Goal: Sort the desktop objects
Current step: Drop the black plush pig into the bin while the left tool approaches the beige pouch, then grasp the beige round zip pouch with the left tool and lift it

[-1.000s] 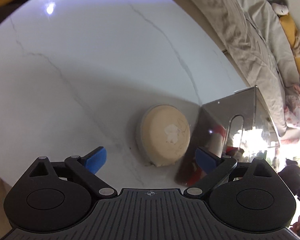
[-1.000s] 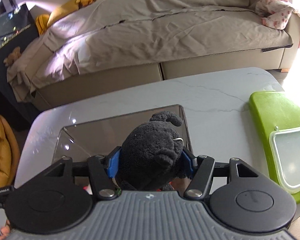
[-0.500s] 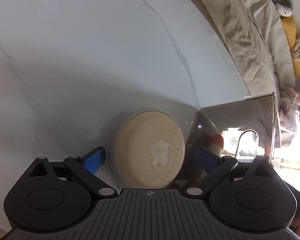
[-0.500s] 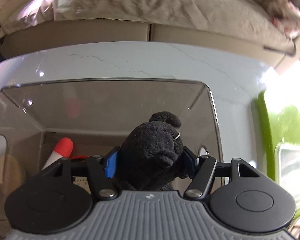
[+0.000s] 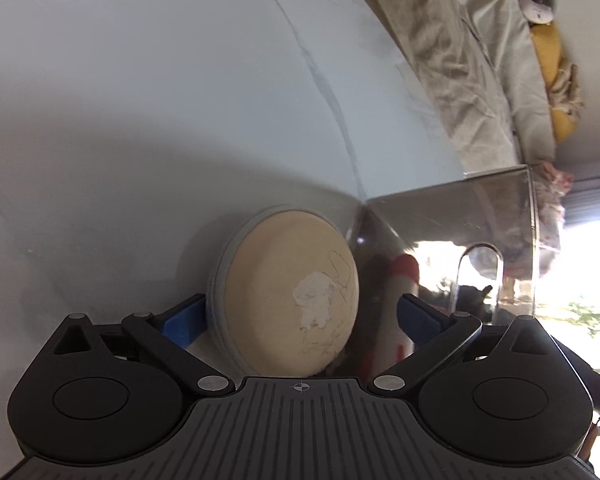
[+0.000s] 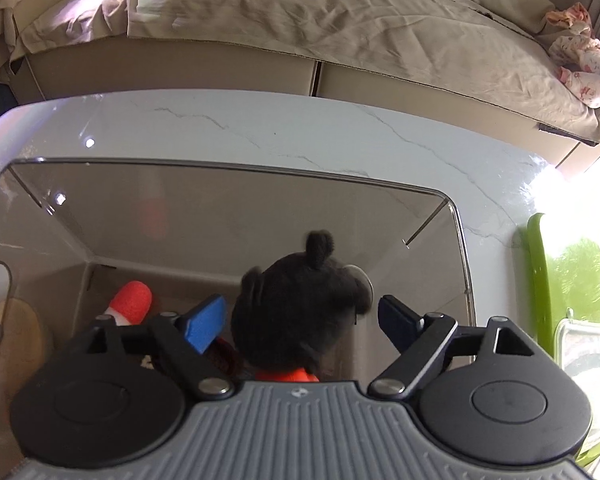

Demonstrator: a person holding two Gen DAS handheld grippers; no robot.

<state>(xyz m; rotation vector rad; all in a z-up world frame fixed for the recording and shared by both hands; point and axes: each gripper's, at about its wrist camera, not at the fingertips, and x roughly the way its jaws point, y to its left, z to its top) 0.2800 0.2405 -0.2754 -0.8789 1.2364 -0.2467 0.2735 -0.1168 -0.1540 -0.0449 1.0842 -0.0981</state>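
Plush toy between opening right gripper

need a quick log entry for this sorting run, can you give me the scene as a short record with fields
surface: white marble table
container: clear plastic bin on the table
in bin: black plush toy, red-tipped item
right gripper: over the bin, jaws opening, pads clear of the plush between them
left gripper: open around a tan round pouch
pouch position: outside the bin, against its wall
beside bin: green tray

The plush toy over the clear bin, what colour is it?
Black; the black plush toy shows best in the right wrist view.
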